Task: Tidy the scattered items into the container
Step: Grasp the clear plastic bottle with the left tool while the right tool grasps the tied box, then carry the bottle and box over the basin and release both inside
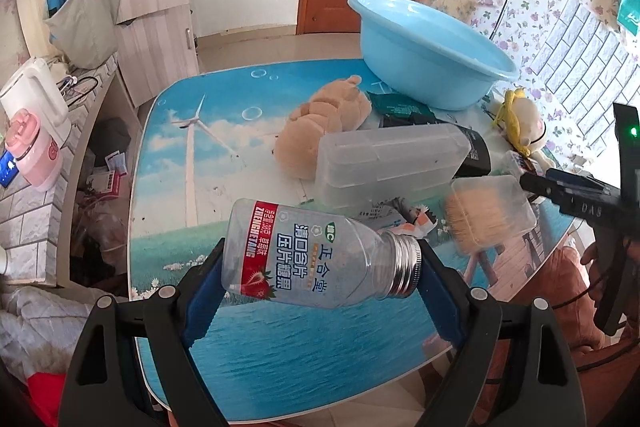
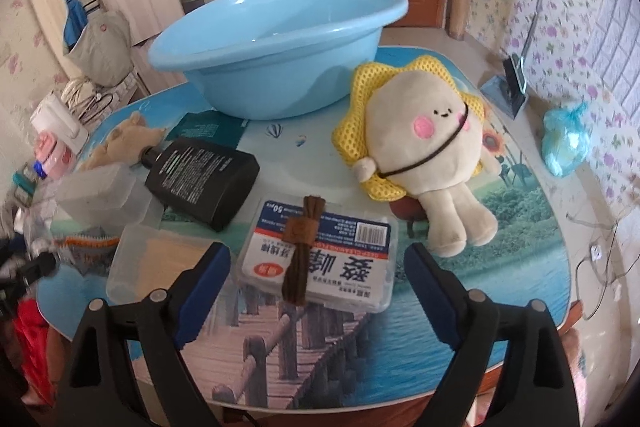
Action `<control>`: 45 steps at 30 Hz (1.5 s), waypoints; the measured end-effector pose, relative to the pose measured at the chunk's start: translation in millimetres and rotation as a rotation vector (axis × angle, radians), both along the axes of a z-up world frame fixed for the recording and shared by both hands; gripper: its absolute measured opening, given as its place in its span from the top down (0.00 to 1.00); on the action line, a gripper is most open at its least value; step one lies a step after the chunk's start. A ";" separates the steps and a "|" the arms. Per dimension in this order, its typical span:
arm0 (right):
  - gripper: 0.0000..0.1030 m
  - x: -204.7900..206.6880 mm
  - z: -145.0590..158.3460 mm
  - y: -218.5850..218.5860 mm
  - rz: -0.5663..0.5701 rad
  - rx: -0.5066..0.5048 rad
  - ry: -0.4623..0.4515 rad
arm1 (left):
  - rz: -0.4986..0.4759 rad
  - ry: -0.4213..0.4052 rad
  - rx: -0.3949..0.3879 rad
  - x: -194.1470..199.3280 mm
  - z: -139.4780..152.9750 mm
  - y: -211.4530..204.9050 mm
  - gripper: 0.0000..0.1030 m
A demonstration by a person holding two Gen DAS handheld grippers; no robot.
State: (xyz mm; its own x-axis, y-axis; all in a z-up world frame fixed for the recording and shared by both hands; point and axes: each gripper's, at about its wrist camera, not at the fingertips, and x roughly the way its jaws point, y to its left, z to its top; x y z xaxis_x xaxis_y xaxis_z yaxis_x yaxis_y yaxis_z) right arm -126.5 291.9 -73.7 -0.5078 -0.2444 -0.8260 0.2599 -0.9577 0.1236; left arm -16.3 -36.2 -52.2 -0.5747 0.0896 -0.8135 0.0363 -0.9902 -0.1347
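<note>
Right now we have the clear candy bottle (image 1: pixel 320 259) clamped end to end in our left gripper (image 1: pixel 320 279), lifted over the near part of the table (image 1: pixel 168 155). Our right gripper (image 2: pixel 316 287) is spread wide and empty, straddling the floss-pick box (image 2: pixel 344 247) without touching it. We judge this the carrying step: next the bottle must travel to the far side, clear the plush bear (image 1: pixel 320 131), and be let go inside the blue basin (image 1: pixel 424 43).
</note>
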 end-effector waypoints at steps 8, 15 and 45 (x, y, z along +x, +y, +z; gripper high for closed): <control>0.13 -10.9 -9.4 -8.6 -0.021 0.048 -0.018 | 0.002 -0.005 0.006 3.7 -2.3 -0.9 0.16; 0.18 -6.1 -8.0 -0.5 0.004 0.029 -0.024 | 0.013 0.031 0.004 4.0 11.1 -7.9 0.16; 0.18 0.6 85.1 -4.8 0.136 -0.124 0.211 | -0.050 0.133 -0.014 -39.7 76.3 21.5 0.16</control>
